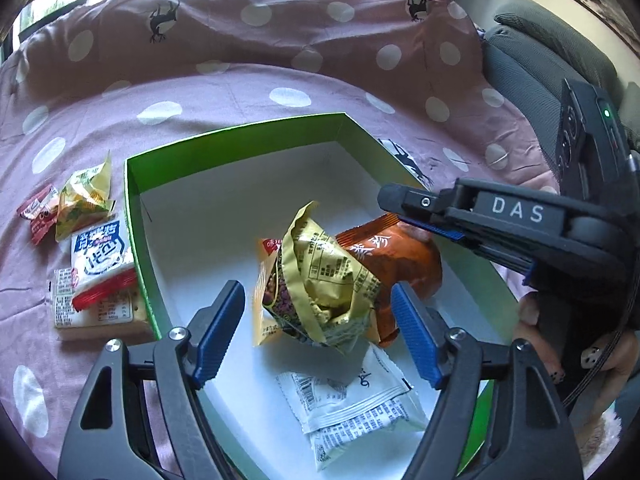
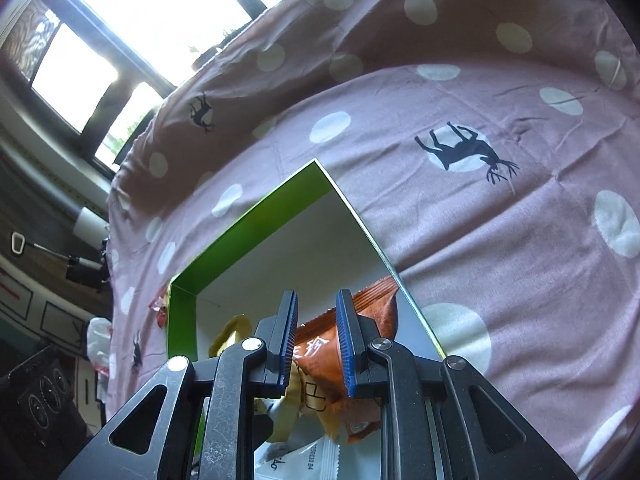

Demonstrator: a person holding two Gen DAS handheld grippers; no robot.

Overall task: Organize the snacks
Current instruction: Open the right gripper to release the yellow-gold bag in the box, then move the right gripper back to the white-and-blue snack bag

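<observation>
Pink polka-dot bedsheet with little black deer prints covers the whole surface, bright windows behind it. Sitting on the sheet is a green box with a white floor. Inside it: a gold packet piled against an orange packet, plus a white packet lying flat at the near end.

Left gripper hangs over the box with its blue pads spread wide. The gold packet sits in the gap, but neither pad is touching it.

Right gripper comes in from the right side, jaws nearly together, pinching the top edge of the orange packet.

Left of the box, out on the sheet, there's a small cluster of snacks: a red candy, a yellow packet, a blue-and-white packet and a cracker pack with a red stripe, right beside the box wall.
</observation>
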